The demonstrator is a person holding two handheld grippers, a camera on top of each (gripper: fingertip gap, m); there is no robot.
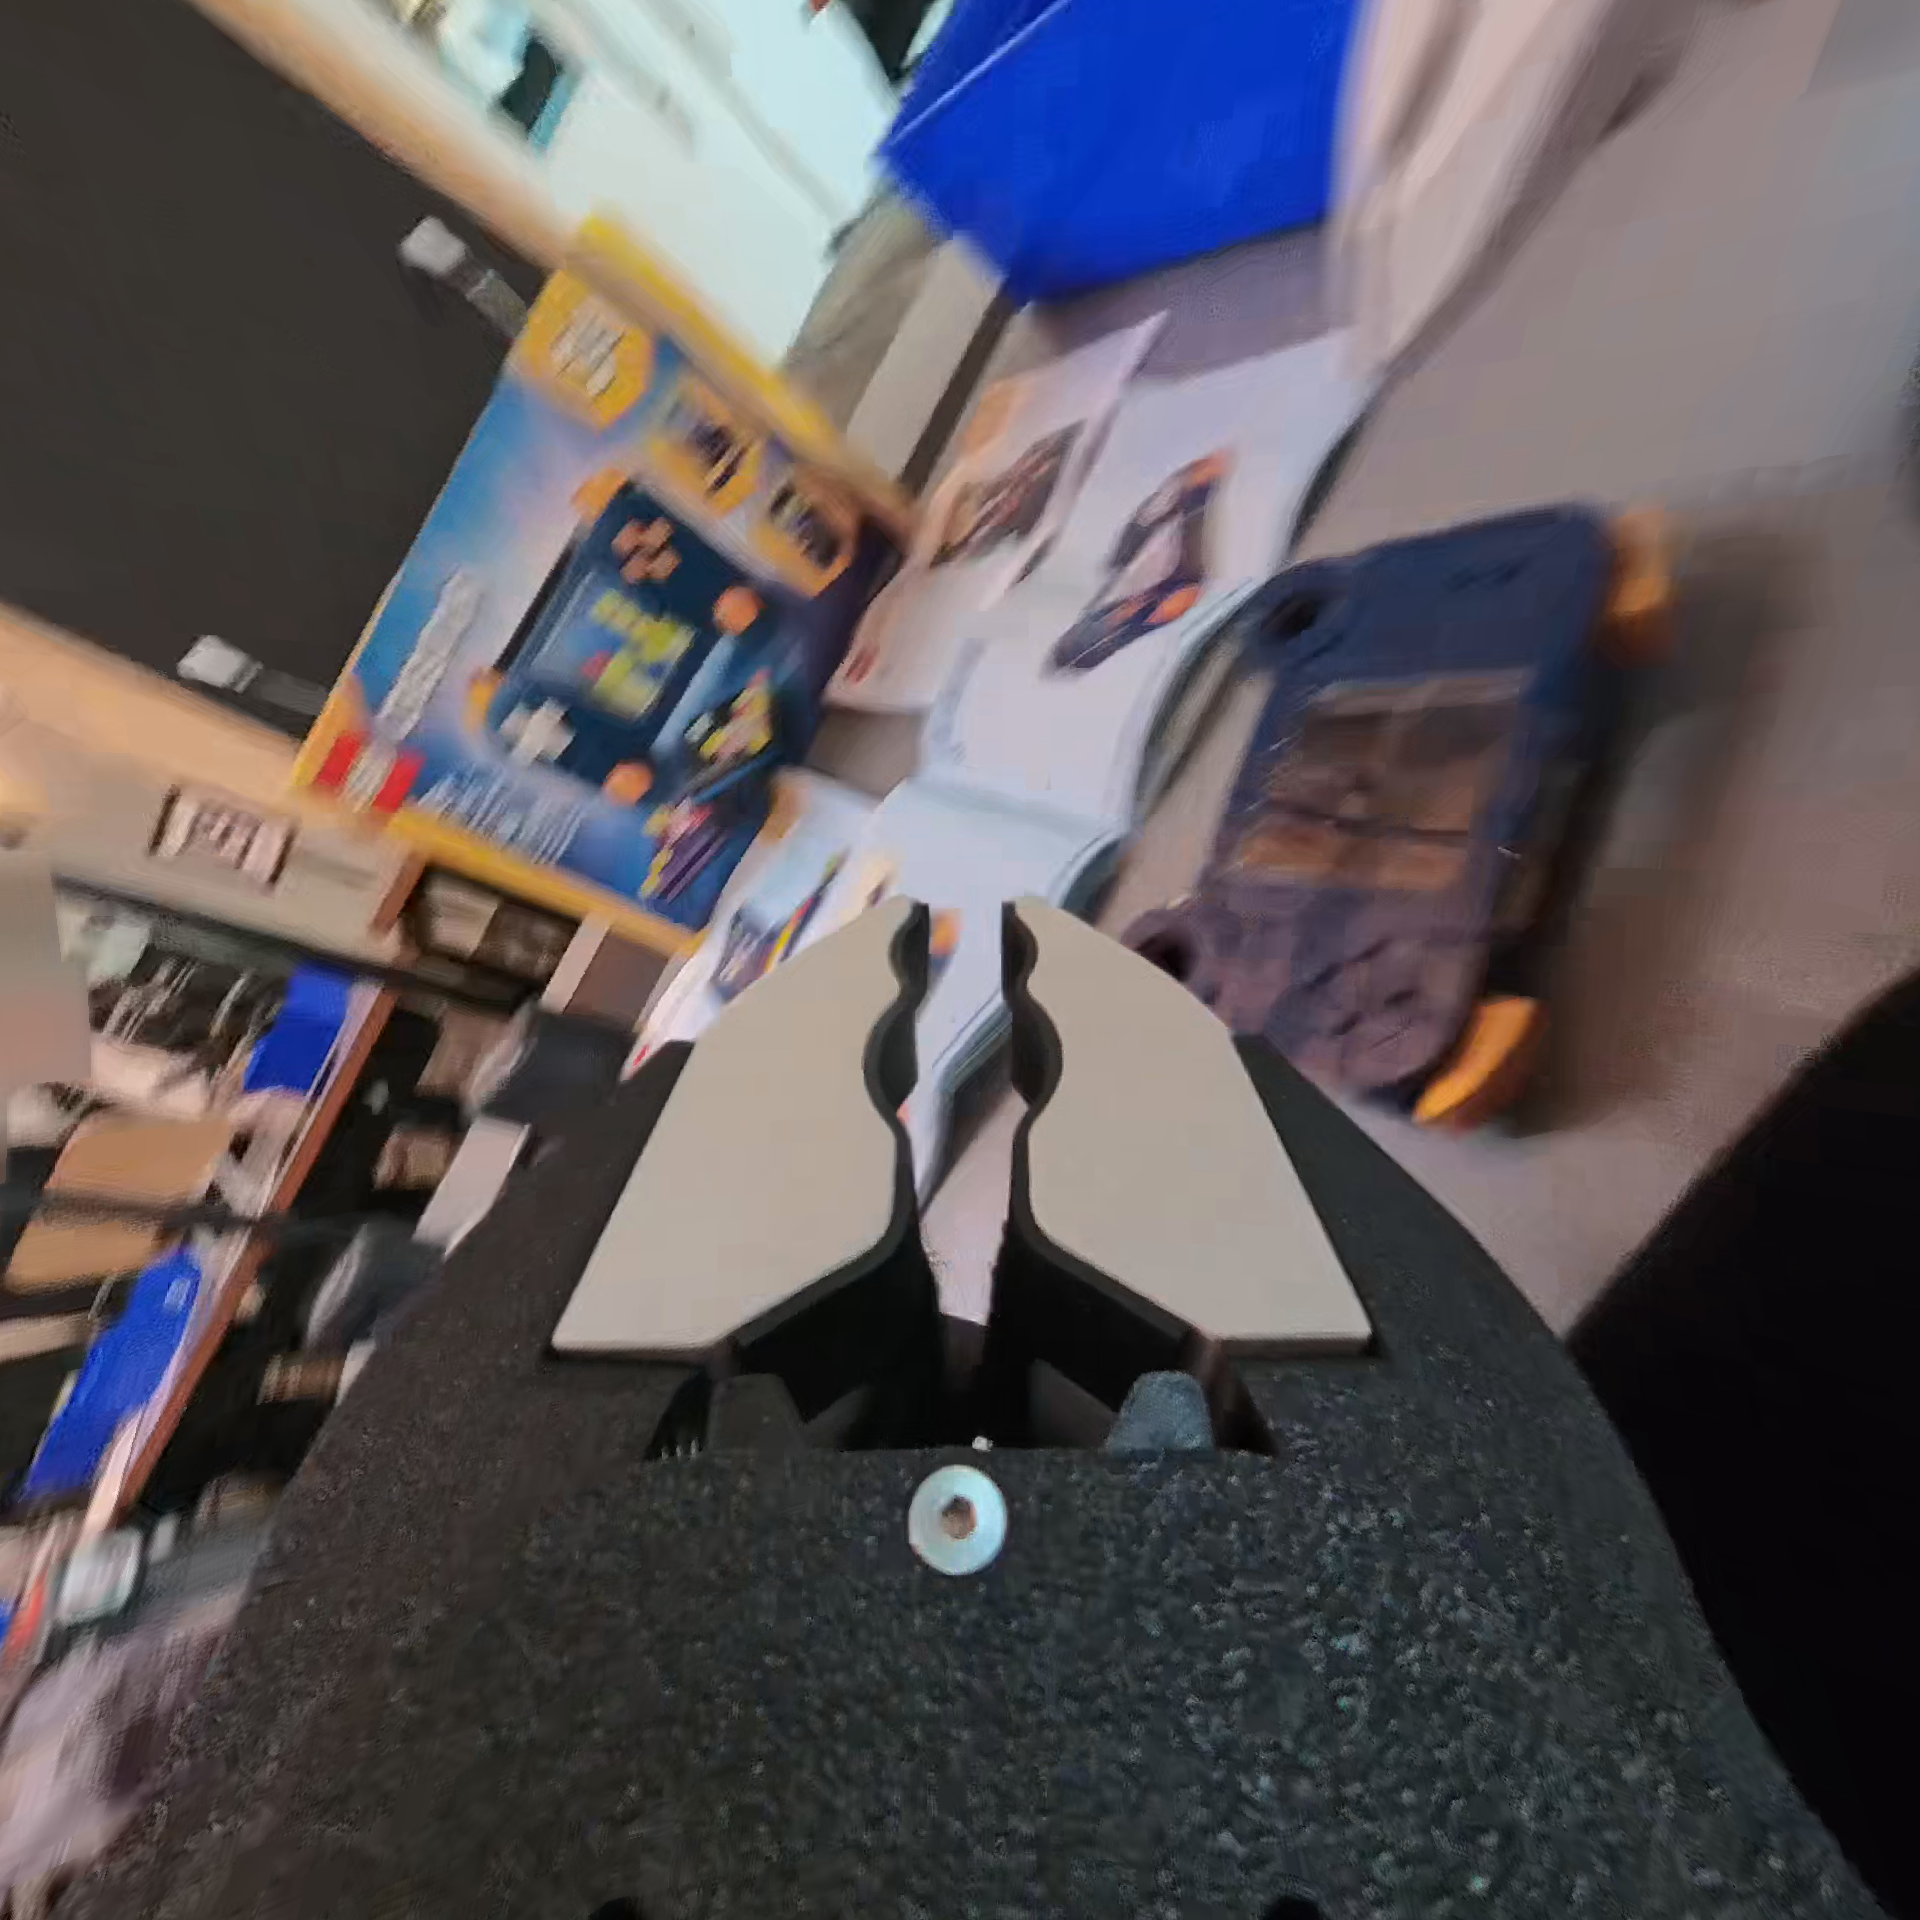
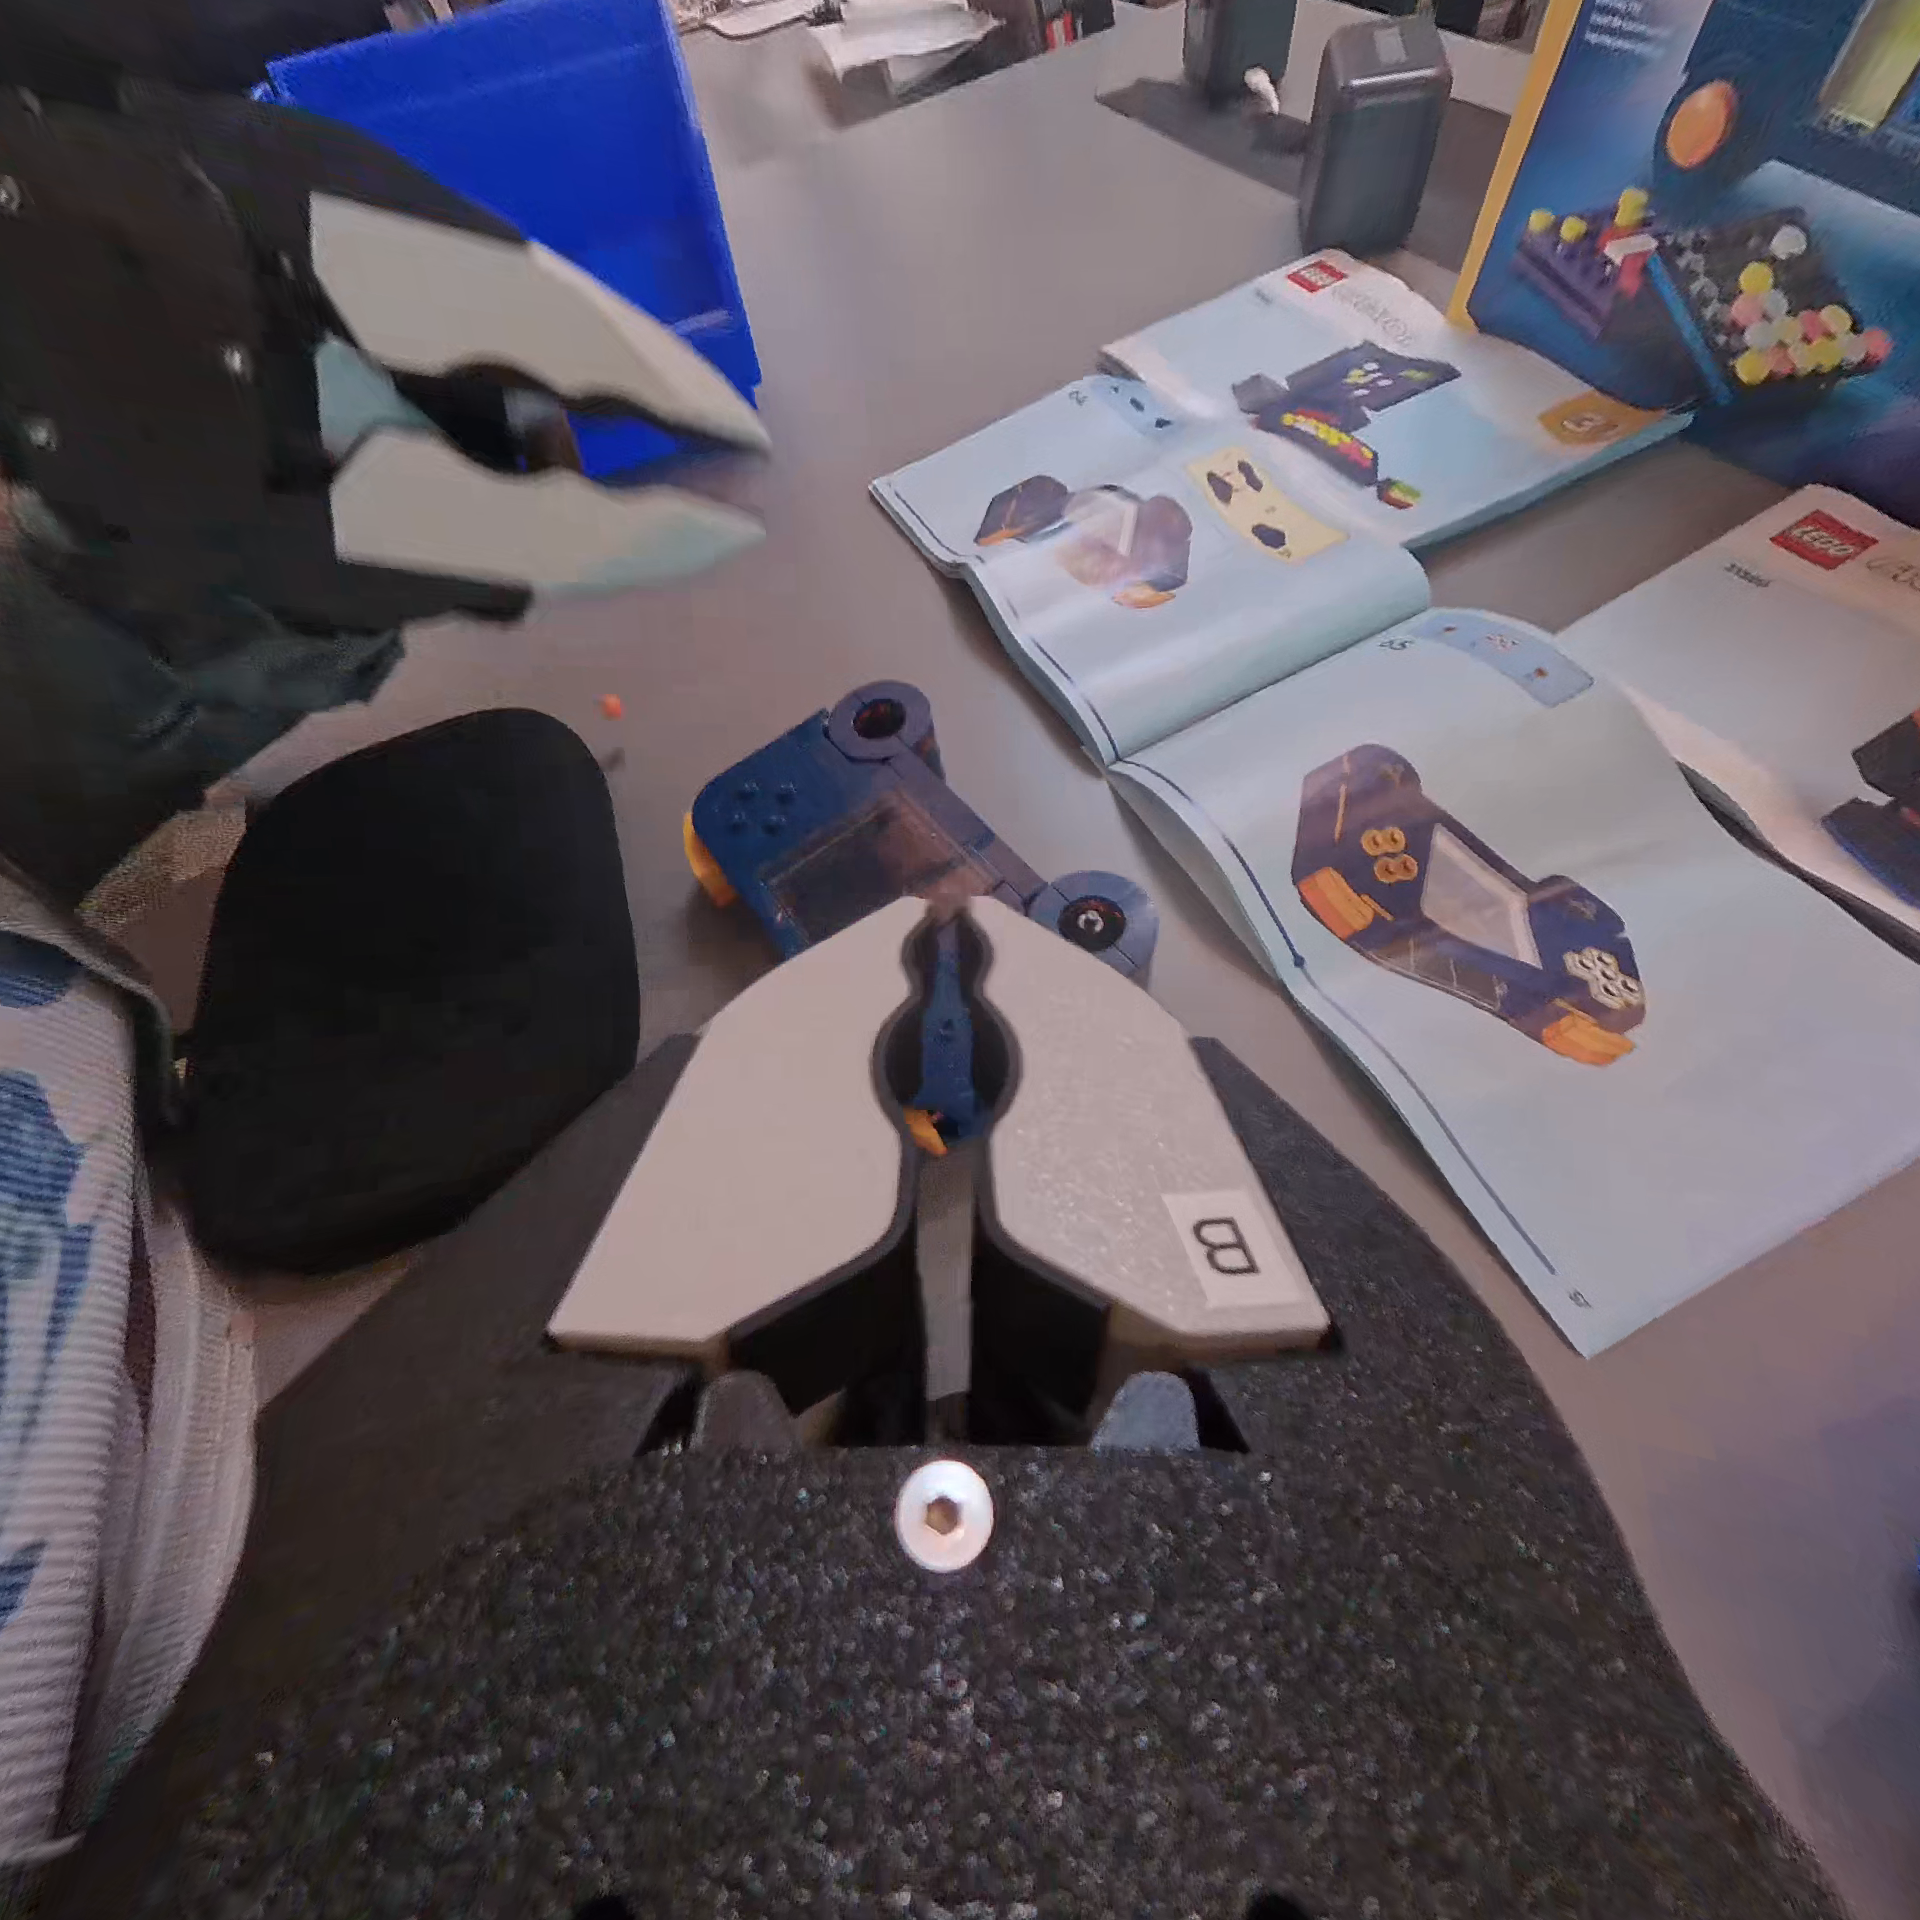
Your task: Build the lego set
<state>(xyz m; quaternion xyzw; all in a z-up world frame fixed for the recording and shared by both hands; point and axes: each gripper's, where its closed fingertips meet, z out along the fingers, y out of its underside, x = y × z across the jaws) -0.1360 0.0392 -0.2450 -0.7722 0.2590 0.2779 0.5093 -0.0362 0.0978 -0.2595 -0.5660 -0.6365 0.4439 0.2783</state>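
Observation:
A dark blue LEGO handheld-console model with orange end pieces lies flat on the grey table. It also shows, blurred, in the left wrist view. My right gripper is just over the model's near end with its jaws closed to a thin slit. The model's blue and orange handle shows through that slit, and I cannot tell if the fingers touch it. My left gripper is slightly open and empty. It hovers to the left above the table in the right wrist view.
An open instruction booklet lies right of the model, with two more booklets behind it. The set's box stands at the back right. A blue bin stands at the back left, and a black rounded object sits left of the model. A tiny orange piece lies loose. Tip to tip, the grippers are about 12 cm apart.

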